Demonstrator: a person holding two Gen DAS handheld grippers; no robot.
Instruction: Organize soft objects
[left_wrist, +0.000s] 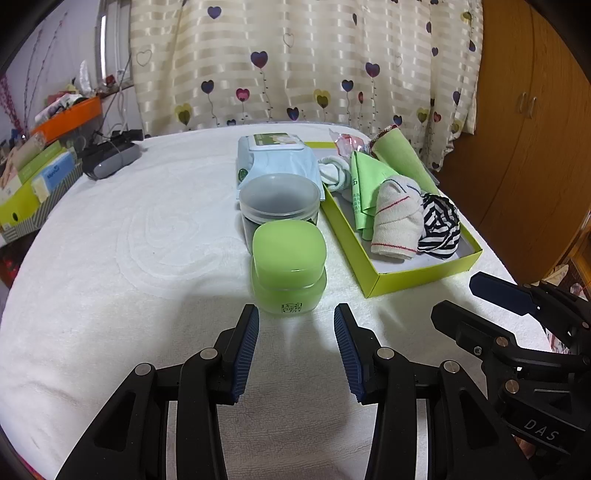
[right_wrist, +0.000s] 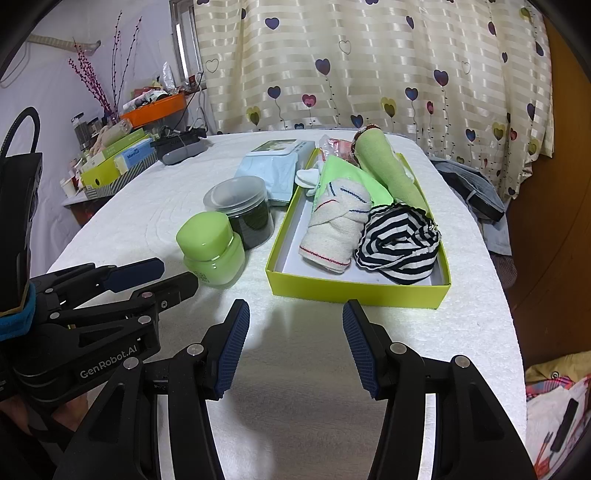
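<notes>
A lime-green box (right_wrist: 354, 290) (left_wrist: 402, 282) lies on the white towel-covered table. Inside it are a black-and-white striped cloth (right_wrist: 399, 245) (left_wrist: 439, 227), a rolled cream cloth with red and blue stitching (right_wrist: 336, 230) (left_wrist: 397, 219), green cloths (right_wrist: 391, 170) (left_wrist: 400, 158) and a white sock (left_wrist: 334, 170). My left gripper (left_wrist: 295, 317) stands open just in front of a green jar (left_wrist: 288, 264) (right_wrist: 212, 251), nothing between its fingers. My right gripper (right_wrist: 295, 314) stands open before the box's near wall, also empty. Each gripper shows at the edge of the other's view.
A clear-lidded dark jar (left_wrist: 279, 201) (right_wrist: 242, 208) and a pale blue wipes pack (left_wrist: 273, 158) (right_wrist: 271, 171) sit behind the green jar. A dark grey device (left_wrist: 109, 158) and cluttered boxes (left_wrist: 26, 184) are at the far left. A heart-patterned curtain hangs behind; clothing lies off the table's right.
</notes>
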